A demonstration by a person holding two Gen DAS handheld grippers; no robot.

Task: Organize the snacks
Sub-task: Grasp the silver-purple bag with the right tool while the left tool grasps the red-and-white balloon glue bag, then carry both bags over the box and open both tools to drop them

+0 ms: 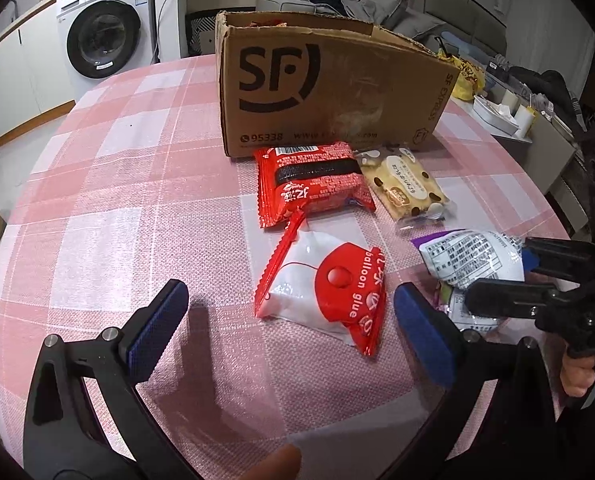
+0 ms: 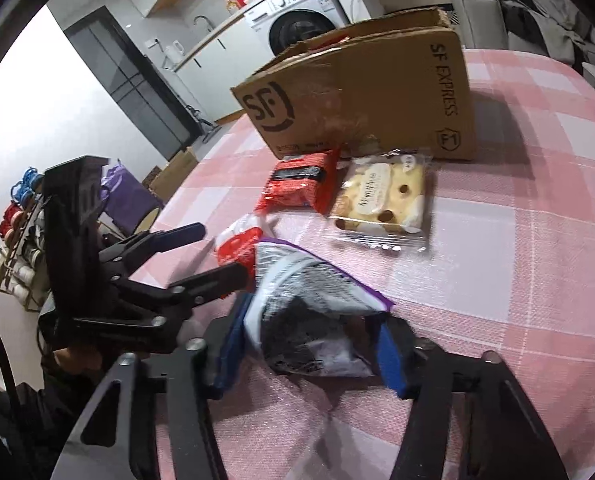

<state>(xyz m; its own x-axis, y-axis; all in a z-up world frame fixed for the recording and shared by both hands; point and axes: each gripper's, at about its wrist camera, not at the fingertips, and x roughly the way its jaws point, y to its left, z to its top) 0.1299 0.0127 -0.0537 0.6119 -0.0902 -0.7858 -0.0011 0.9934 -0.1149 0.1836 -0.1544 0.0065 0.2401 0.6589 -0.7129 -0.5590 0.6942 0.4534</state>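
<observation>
The right gripper [image 2: 309, 348] has its blue-padded fingers [image 2: 391, 354] clenched on a white-and-purple snack packet [image 2: 297, 300], one pad on each side of the crumpled bag, which stands up between them just above the pink checked surface [image 2: 517, 240]. The left gripper [image 1: 289, 332] hangs with its fingers [image 1: 159, 320] released and spread wide; a white-and-red packet printed "balloon glue" [image 1: 325, 292] lies flat on the surface between and just ahead of the two pads, touching neither. Beyond those fingertips a red snack packet [image 1: 313, 184] lies near the packet's far end, and a clear-wrapped cheese-pattern cake [image 1: 407, 190] rests just beside it, toward the right fingers. Behind both stands an open cardboard box [image 1: 329, 92] marked SF. A washing machine [image 1: 105, 28] stands well apart, off the surface.
</observation>
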